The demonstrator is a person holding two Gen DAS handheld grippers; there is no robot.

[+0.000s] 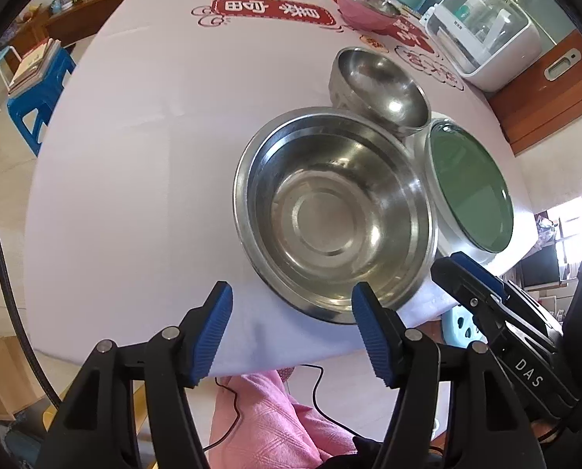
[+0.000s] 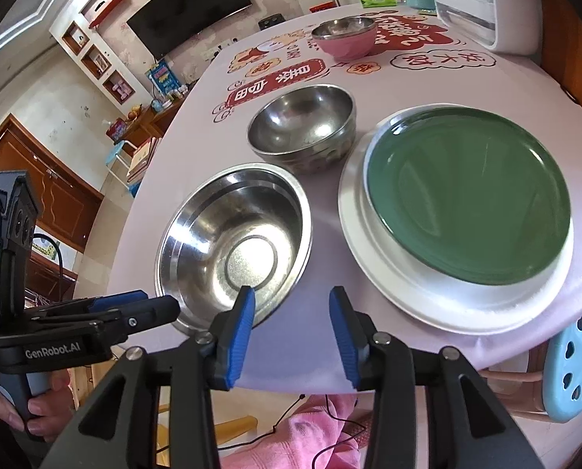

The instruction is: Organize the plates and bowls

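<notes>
Both grippers hang open and empty at the table's near edge, the left gripper [image 1: 291, 332] and right gripper [image 2: 291, 332] flanking the wide steel bowl [image 2: 232, 246]; beyond sit a smaller steel bowl [image 2: 302, 129], a green plate [image 2: 470, 195] stacked on a white plate [image 2: 369, 265], and farther off a pink bowl [image 2: 345, 39]

Just ahead of the right gripper [image 2: 291, 334], a wide steel bowl [image 2: 234, 244], upright, empty, near the table edge. Beyond it, a smaller steel bowl [image 2: 302, 129], upright, empty. Ahead and to the right, a green plate [image 2: 468, 199] stacked on a white plate [image 2: 373, 258]. Farthest off, a pink bowl [image 2: 345, 37] with steel lining.
</notes>
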